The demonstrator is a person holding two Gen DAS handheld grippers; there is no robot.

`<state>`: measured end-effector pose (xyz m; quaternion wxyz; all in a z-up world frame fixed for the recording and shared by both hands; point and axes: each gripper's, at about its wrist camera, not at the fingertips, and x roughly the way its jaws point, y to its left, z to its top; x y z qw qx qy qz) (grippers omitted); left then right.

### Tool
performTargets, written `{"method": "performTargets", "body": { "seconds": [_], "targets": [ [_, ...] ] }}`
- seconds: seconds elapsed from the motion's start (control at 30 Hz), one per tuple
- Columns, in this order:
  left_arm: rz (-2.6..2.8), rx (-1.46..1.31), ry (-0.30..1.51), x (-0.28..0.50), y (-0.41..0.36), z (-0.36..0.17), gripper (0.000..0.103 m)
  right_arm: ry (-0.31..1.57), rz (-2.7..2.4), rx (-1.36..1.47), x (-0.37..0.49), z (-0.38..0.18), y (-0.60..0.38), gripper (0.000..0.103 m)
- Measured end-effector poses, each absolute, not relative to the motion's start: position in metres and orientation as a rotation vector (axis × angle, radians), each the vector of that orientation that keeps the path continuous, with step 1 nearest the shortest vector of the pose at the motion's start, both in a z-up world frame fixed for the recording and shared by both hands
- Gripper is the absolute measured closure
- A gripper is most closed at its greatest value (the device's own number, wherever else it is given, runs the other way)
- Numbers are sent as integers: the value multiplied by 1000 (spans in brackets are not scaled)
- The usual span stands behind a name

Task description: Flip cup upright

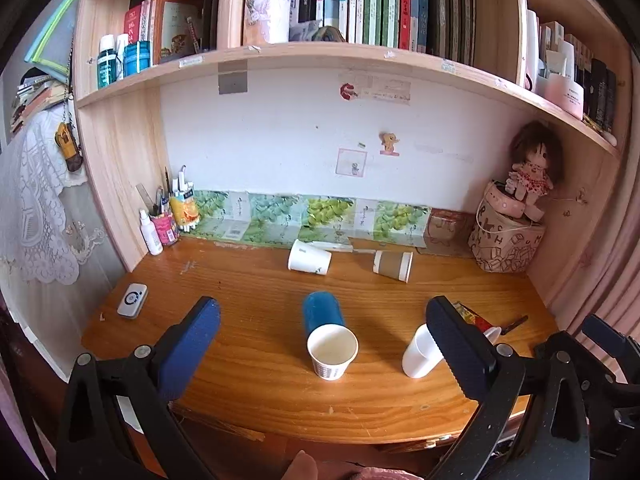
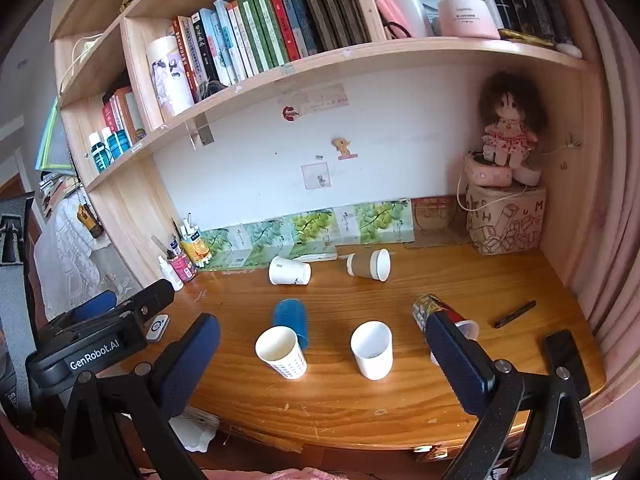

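Several paper cups are on the wooden desk (image 1: 256,408). A patterned white cup (image 1: 332,351) (image 2: 281,351) and a plain white cup (image 1: 419,354) (image 2: 372,349) stand upright at the front. A blue cup (image 1: 322,312) (image 2: 291,320) lies on its side behind the patterned one. A white cup (image 1: 309,258) (image 2: 289,271) and a brown-sleeved cup (image 1: 393,265) (image 2: 368,264) lie on their sides at the back. A colourful cup (image 2: 440,312) lies on its side at the right. My left gripper (image 1: 322,332) and right gripper (image 2: 322,340) are open and empty, above the desk's front edge.
A white remote (image 1: 132,300) lies at the left. A pen holder (image 1: 165,226) and bottle stand back left. A printed box (image 1: 506,244) with a doll (image 1: 530,168) fills the back right corner. A black pen (image 2: 515,314) and black phone (image 2: 566,356) lie right. Bookshelves hang overhead.
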<state>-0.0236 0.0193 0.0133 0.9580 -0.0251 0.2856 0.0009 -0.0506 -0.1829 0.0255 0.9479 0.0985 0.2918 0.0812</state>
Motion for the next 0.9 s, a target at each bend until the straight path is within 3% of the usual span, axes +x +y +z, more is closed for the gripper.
{"method": "performTargets", "body": {
  "seconds": [0.9],
  "targets": [
    [-48,-48,589,-10,28,9,0,622,139,162,-31,23,-160,0]
  ]
}}
